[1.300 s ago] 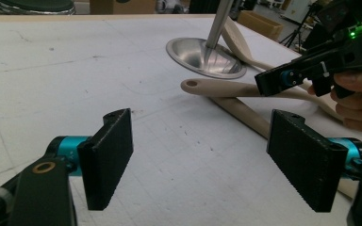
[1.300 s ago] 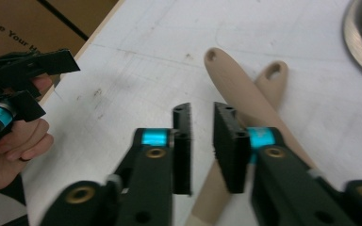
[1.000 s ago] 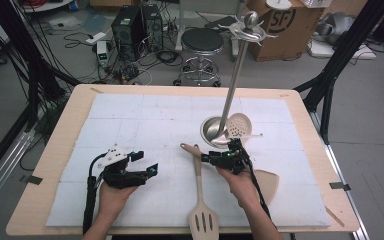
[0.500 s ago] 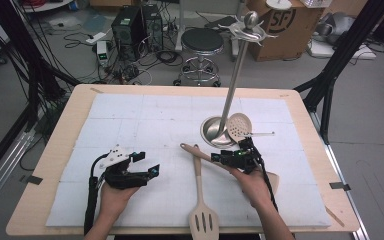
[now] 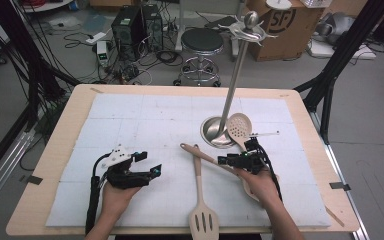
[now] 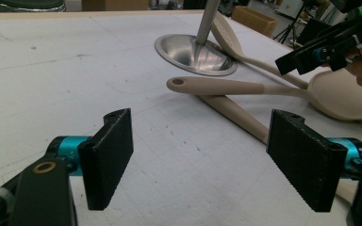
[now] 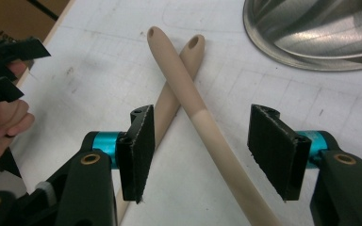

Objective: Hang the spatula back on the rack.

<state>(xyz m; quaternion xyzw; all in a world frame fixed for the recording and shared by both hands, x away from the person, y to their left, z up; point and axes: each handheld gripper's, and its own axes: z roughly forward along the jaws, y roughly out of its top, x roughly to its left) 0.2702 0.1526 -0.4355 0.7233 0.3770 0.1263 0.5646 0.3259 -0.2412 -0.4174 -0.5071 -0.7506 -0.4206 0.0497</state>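
A beige spoon (image 5: 205,155) lies across the handle of a slotted spatula (image 5: 202,220) on the white mat. My right gripper (image 5: 223,161) points left along the spoon handle (image 7: 202,122). That handle runs between its open jaws, which have just been opening, and neither pad touches it. The spoon's bowl (image 6: 344,94) lies under the right hand. The spatula handle (image 7: 167,106) passes beneath the spoon and behind the left pad. My left gripper (image 5: 152,172) rests at the mat's front left, open and holding nothing (image 6: 207,160).
A steel stand (image 5: 215,132) with a tall pole rises right of centre. A perforated skimmer (image 5: 239,125) leans against its base, close behind the right gripper. Bare mat (image 5: 145,120) stretches over the left and far side. The table's front edge is near both hands.
The right gripper has slid a little to the right along the spoon handle, and its jaws stand wider. The spoon, the spatula and the left gripper have stayed put.
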